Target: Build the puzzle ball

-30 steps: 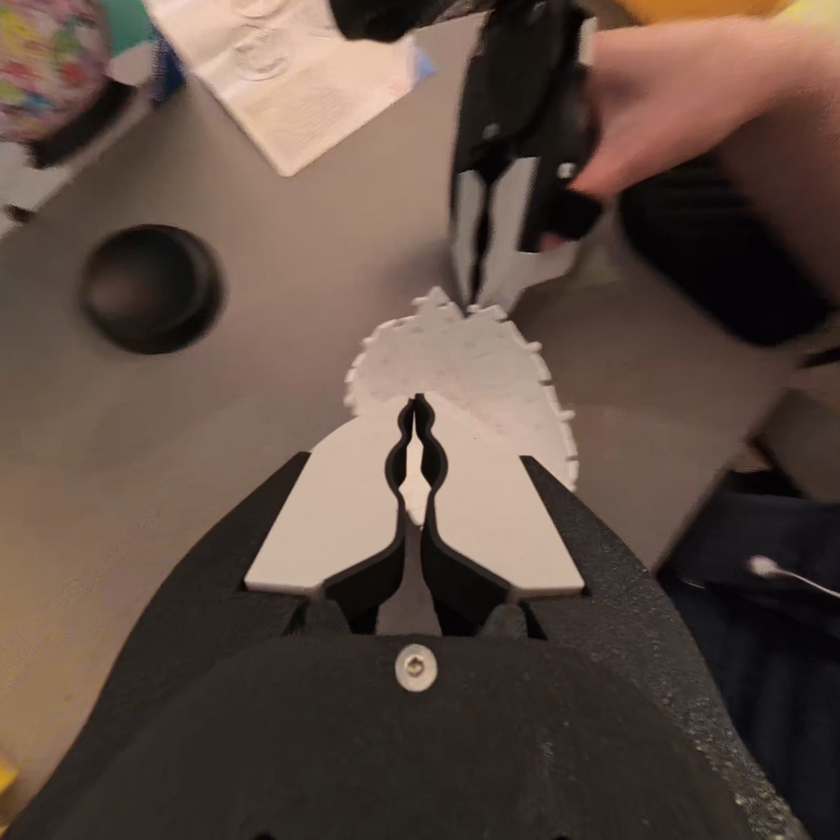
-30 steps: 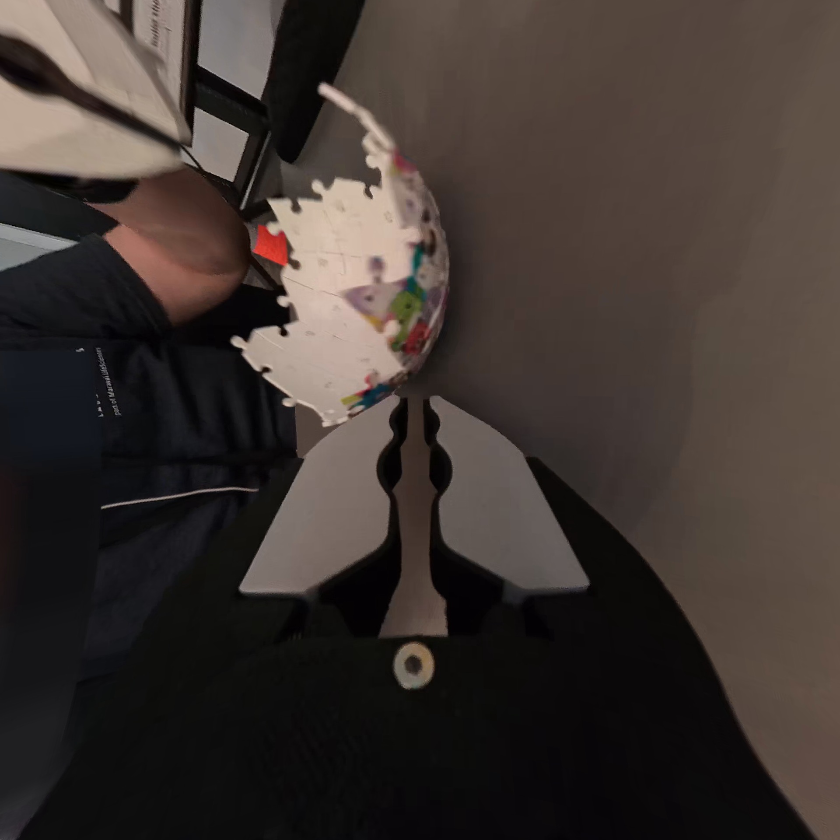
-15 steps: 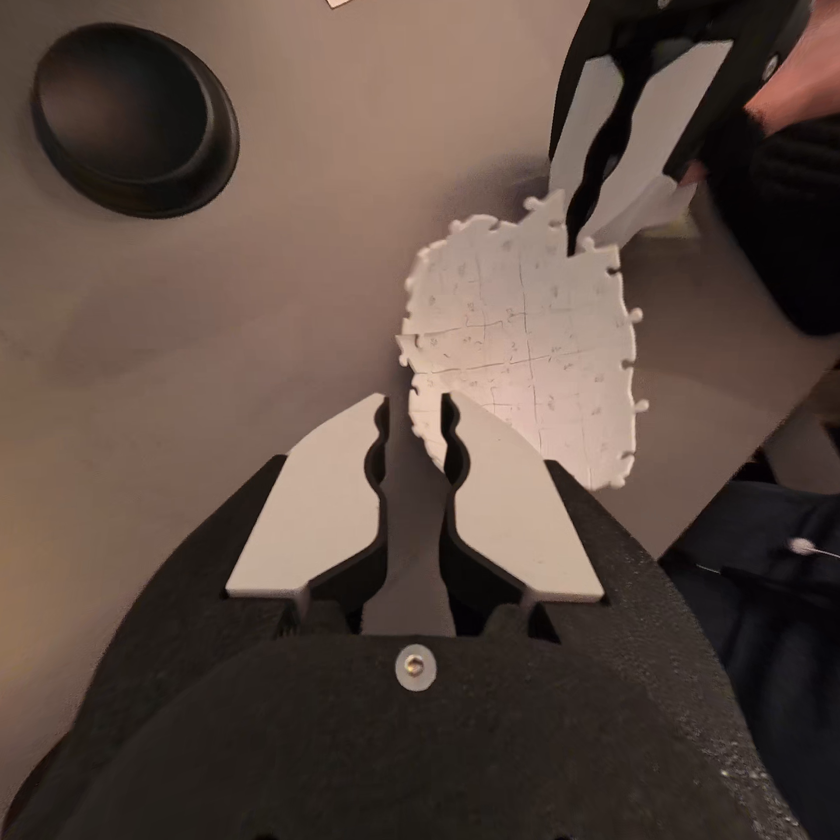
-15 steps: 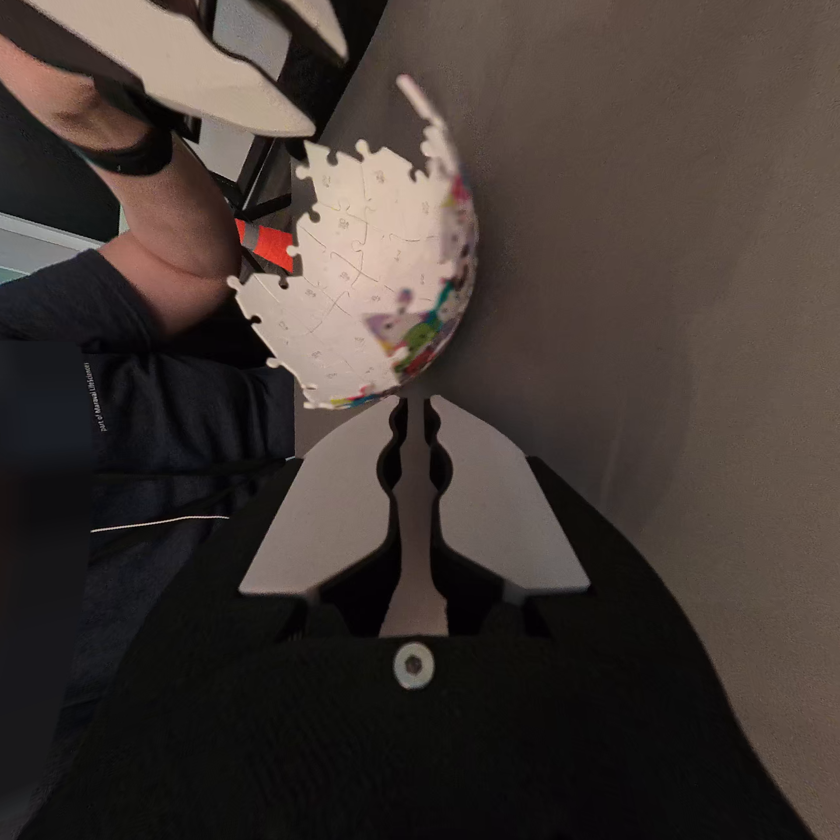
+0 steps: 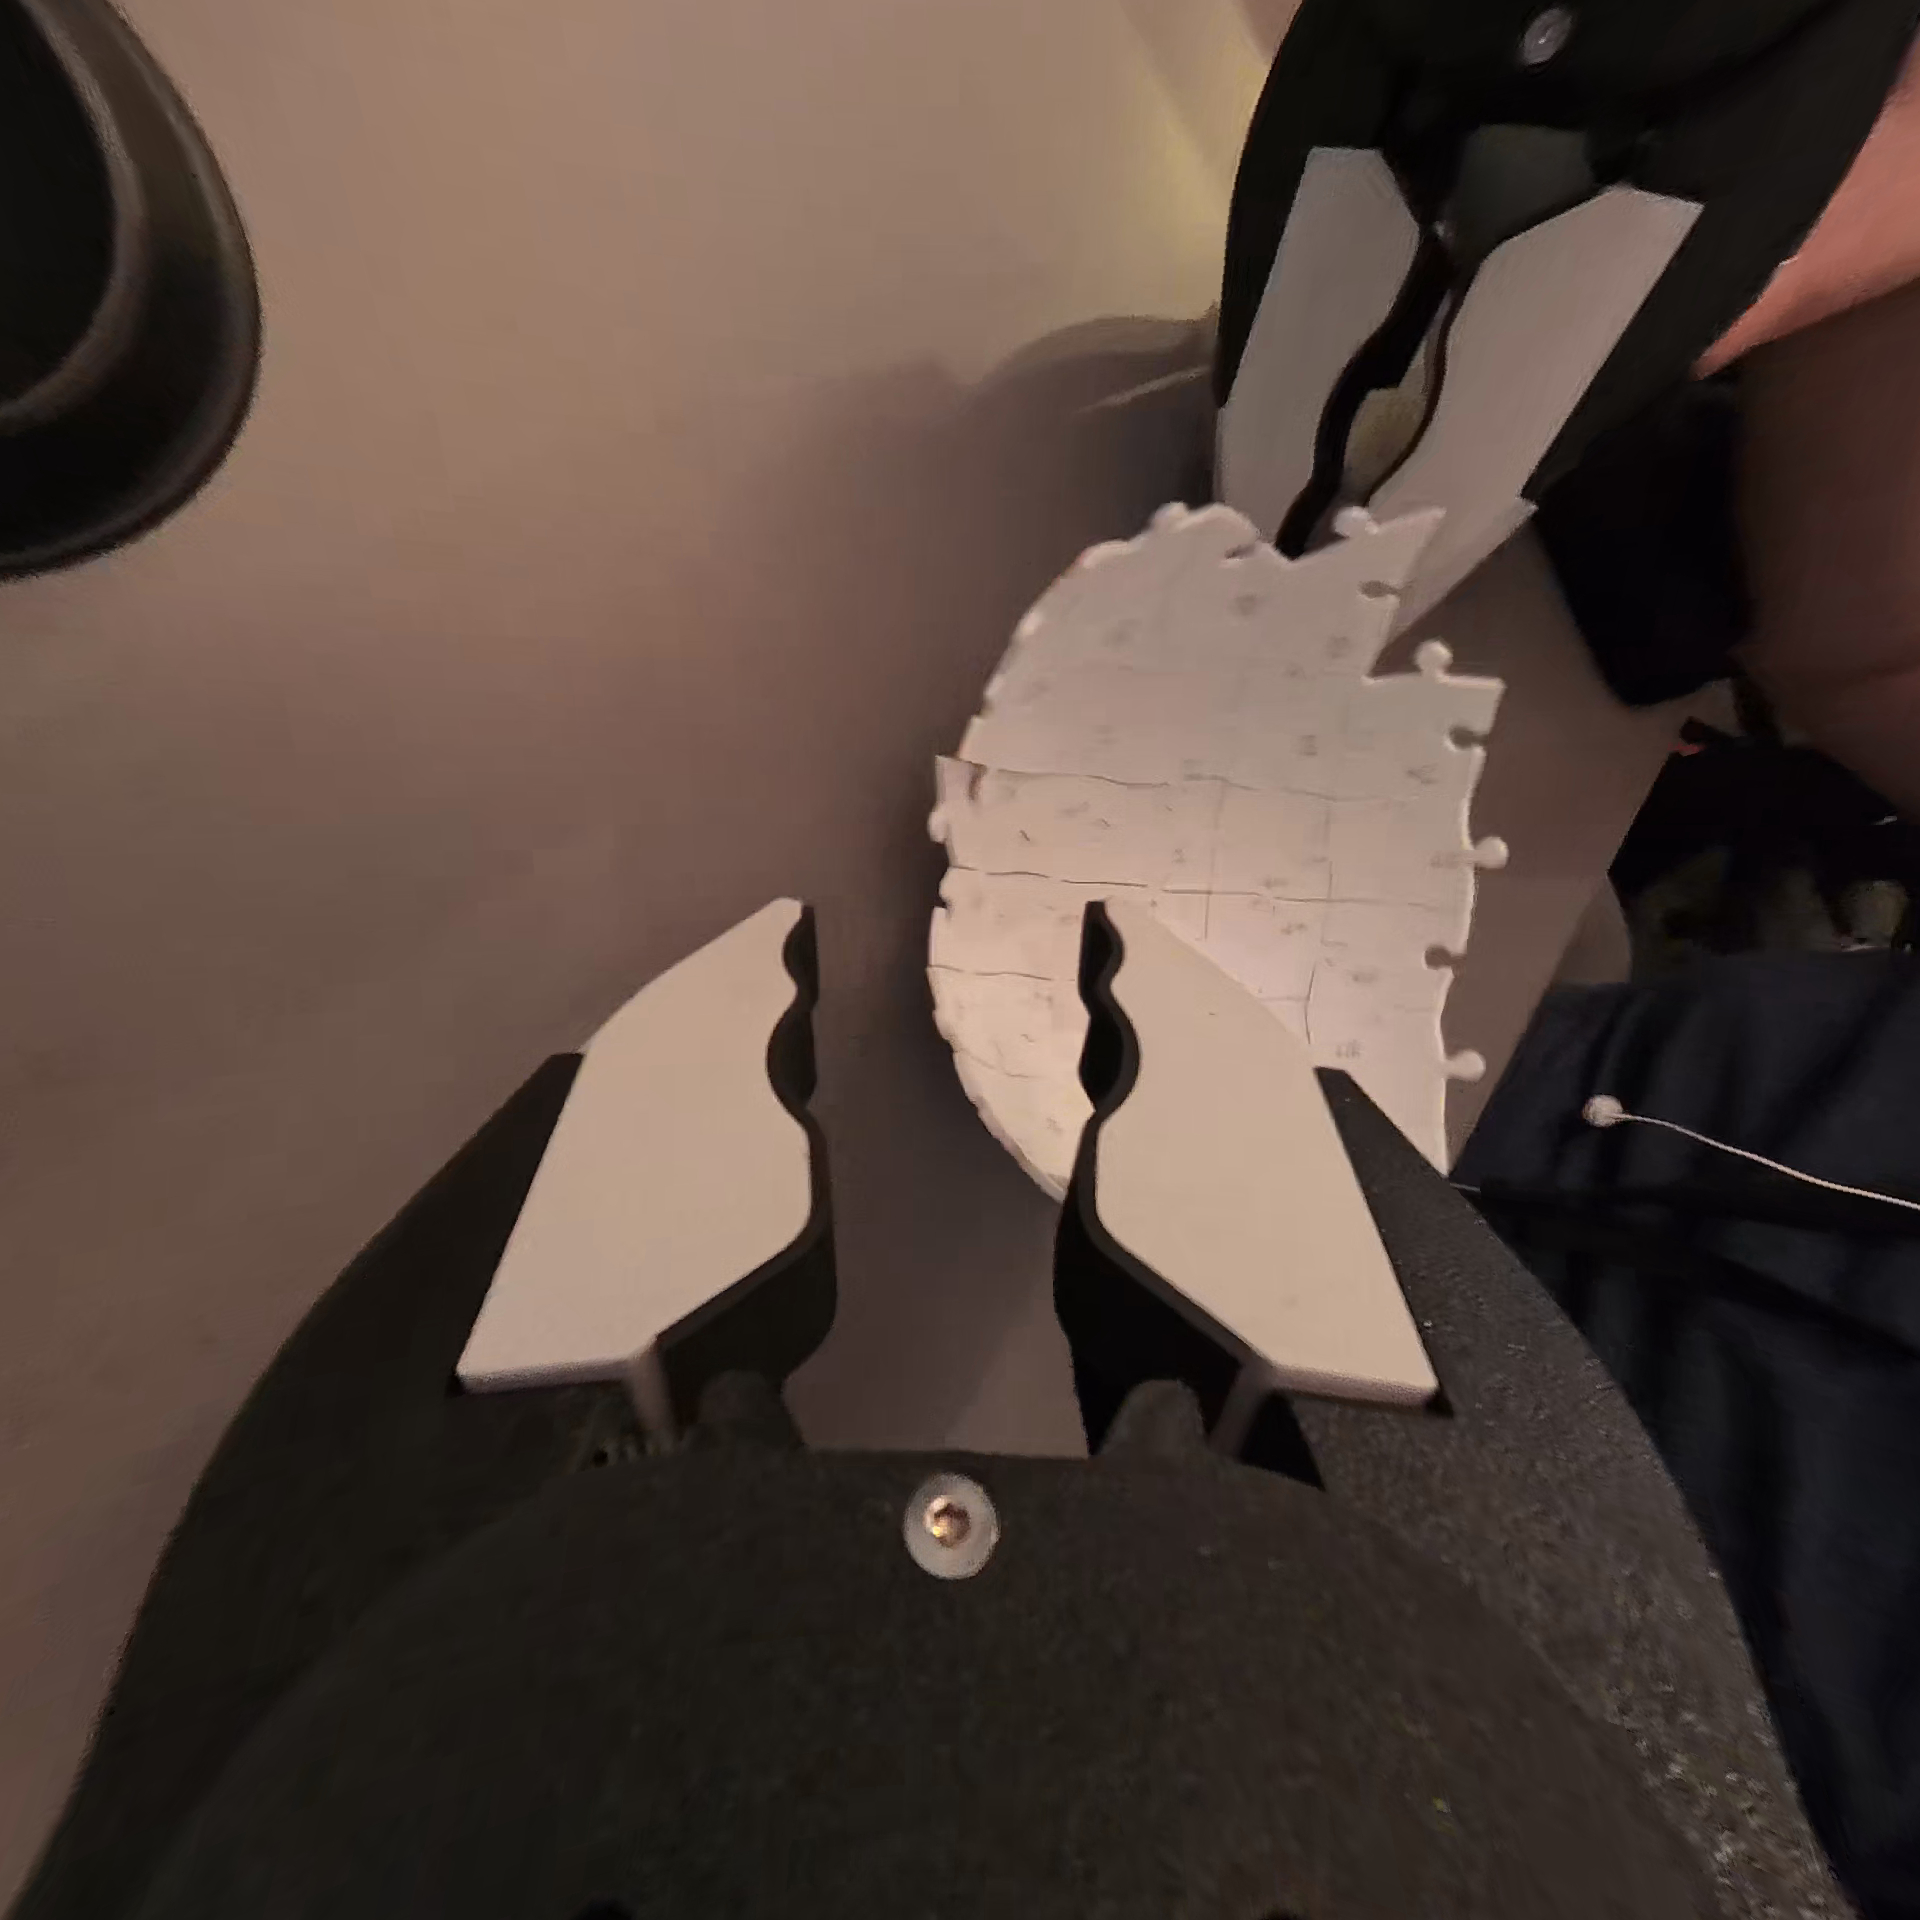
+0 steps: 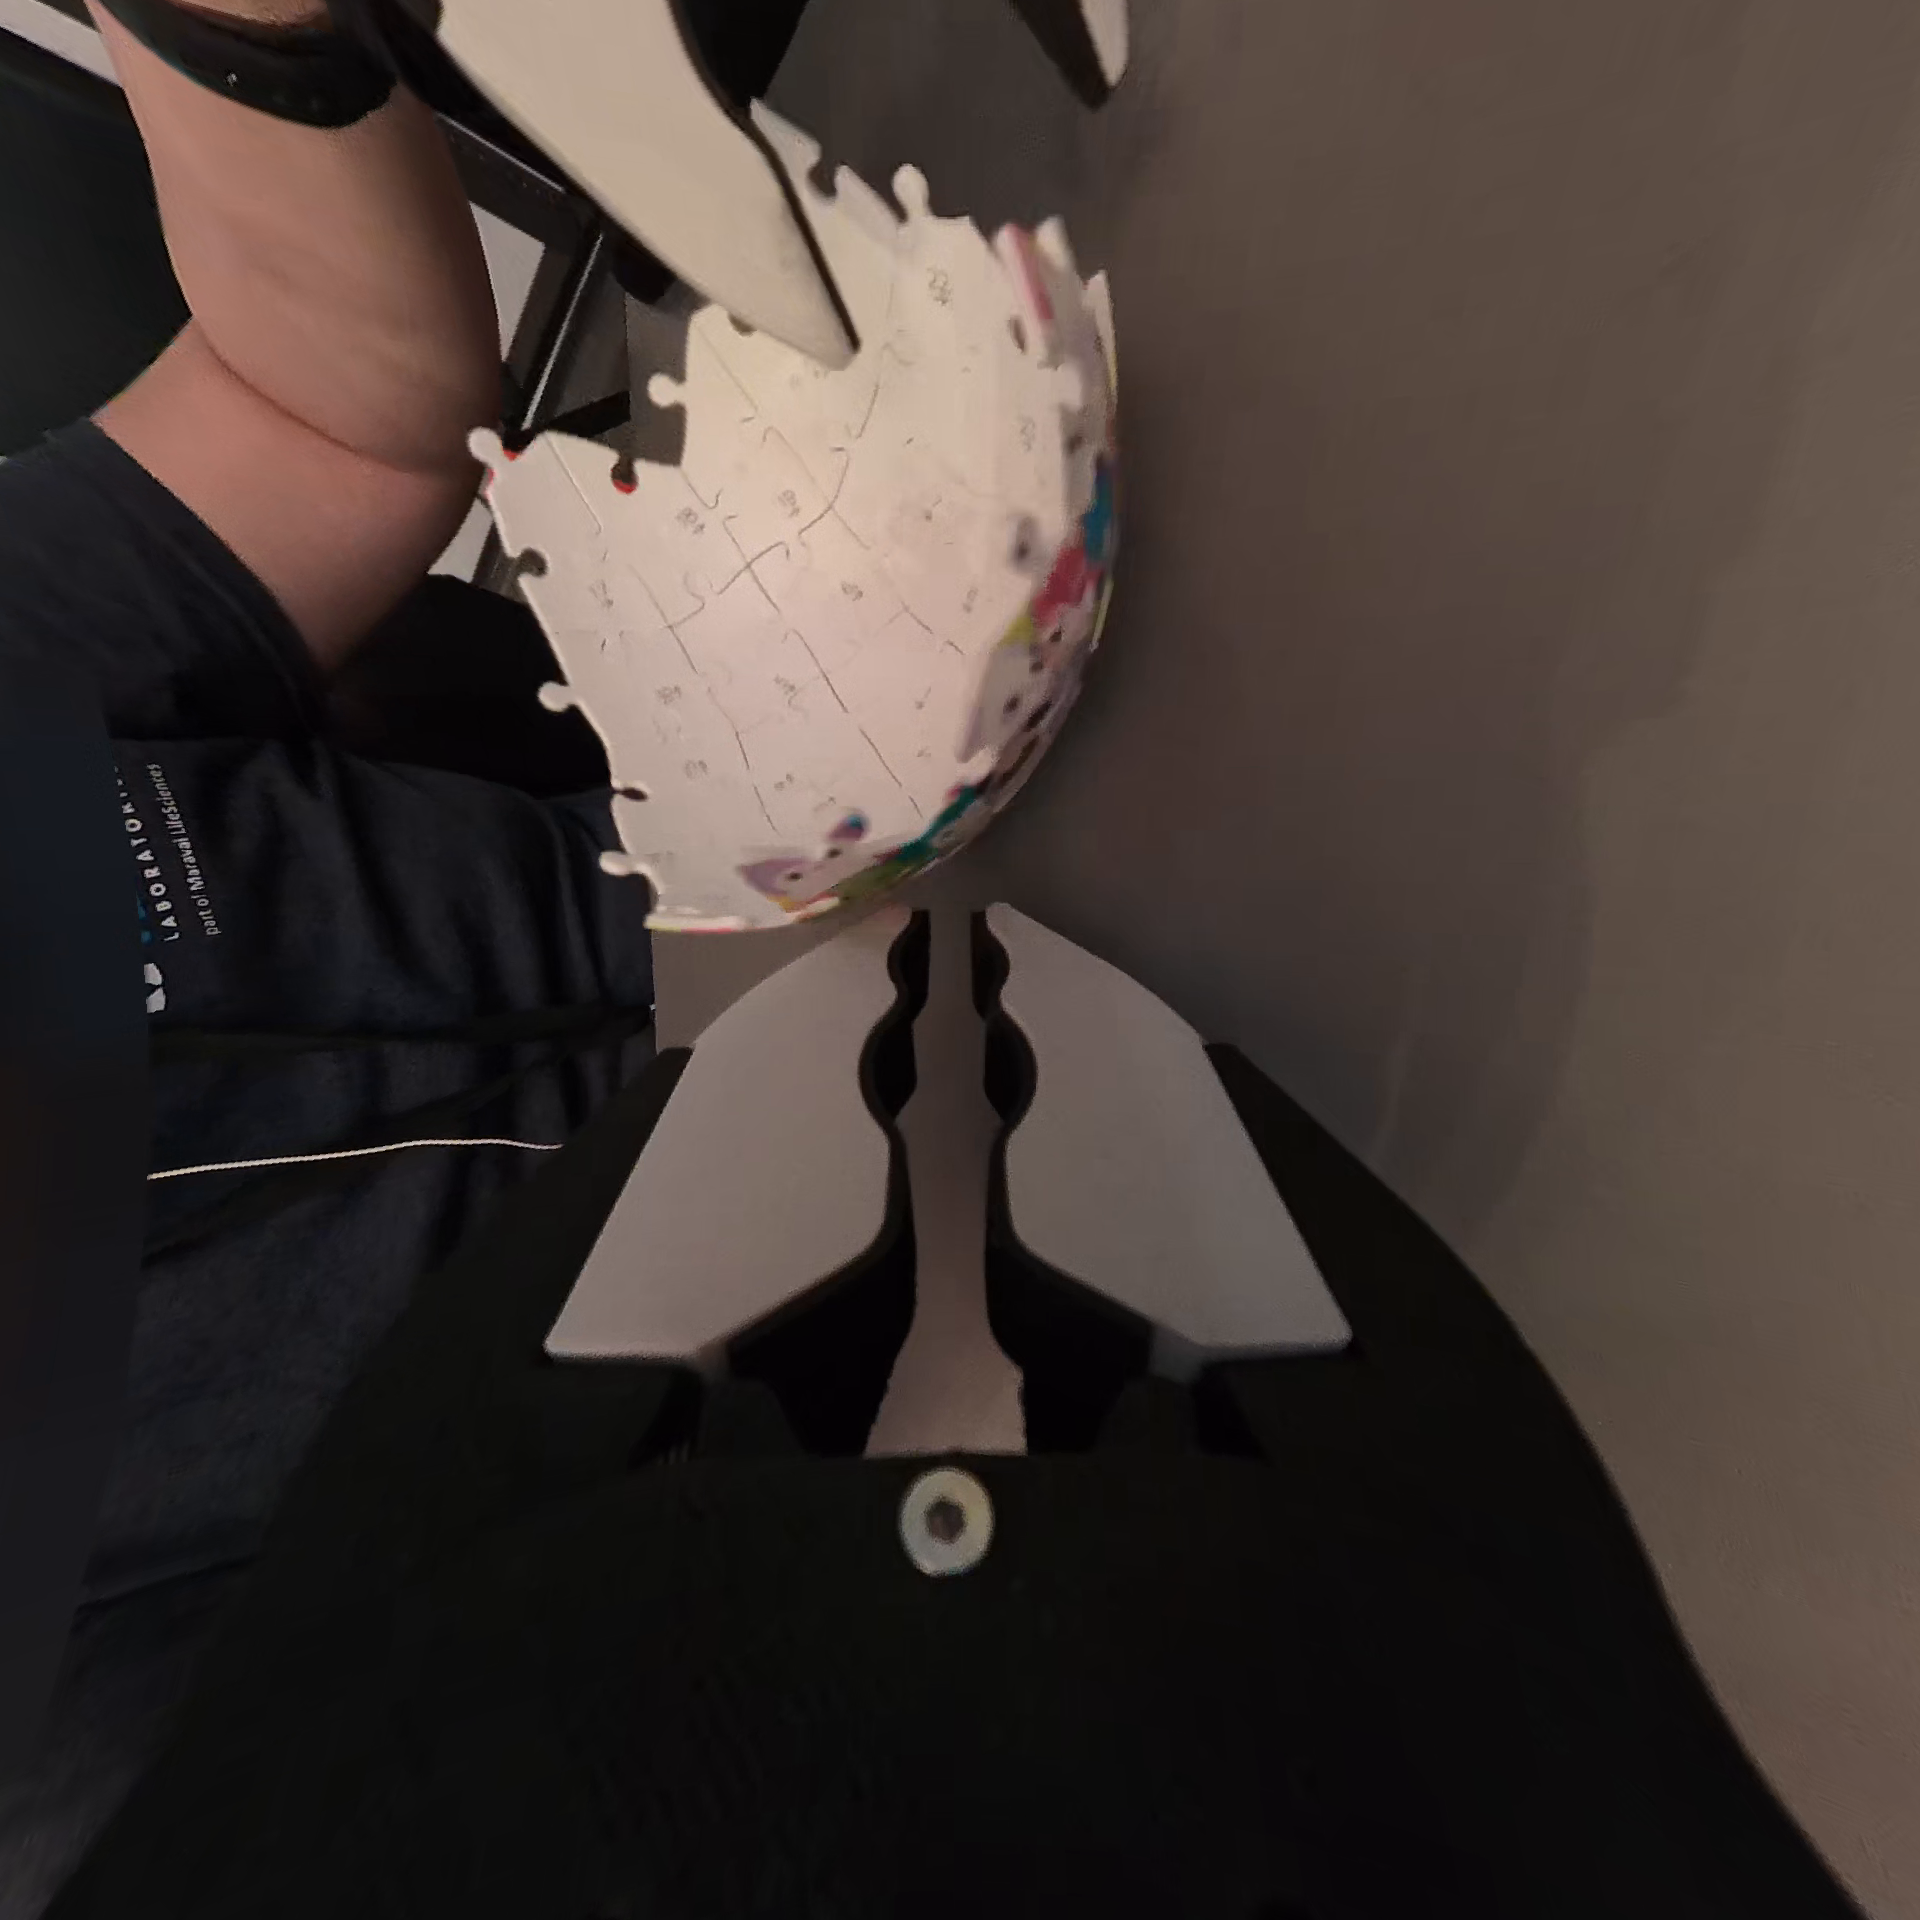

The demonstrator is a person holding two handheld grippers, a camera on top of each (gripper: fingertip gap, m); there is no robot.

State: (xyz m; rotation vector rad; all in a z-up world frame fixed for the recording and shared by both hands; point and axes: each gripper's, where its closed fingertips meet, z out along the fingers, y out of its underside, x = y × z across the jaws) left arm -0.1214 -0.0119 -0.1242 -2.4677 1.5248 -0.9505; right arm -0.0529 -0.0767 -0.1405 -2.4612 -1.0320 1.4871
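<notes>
A curved part of the puzzle ball [image 5: 1226, 821], white inside and printed in colours outside [image 6: 790, 623], is held up over the grey table [image 5: 499, 675]. My right gripper [image 6: 951, 912] is shut on its rim; in the left wrist view it [image 5: 1311, 530] pinches the far edge. My left gripper [image 5: 945, 920] is open, and the near rim of the shell lies between its fingers without being gripped. In the right wrist view one left finger [image 6: 675, 156] lies against the white inner side.
A black round dish [image 5: 94, 312] sits on the table at the far left. The table edge [image 5: 1600, 914] runs close on the right, with a person's dark clothing [image 5: 1714, 1247] beyond it. A bare forearm [image 6: 312, 312] is at the upper left. There is about 11 cm between the tips of the two grippers.
My left gripper was shut on the shell's rim one second ago and has since opened wide. The right gripper has kept its hold, and the shell now shows larger in both views.
</notes>
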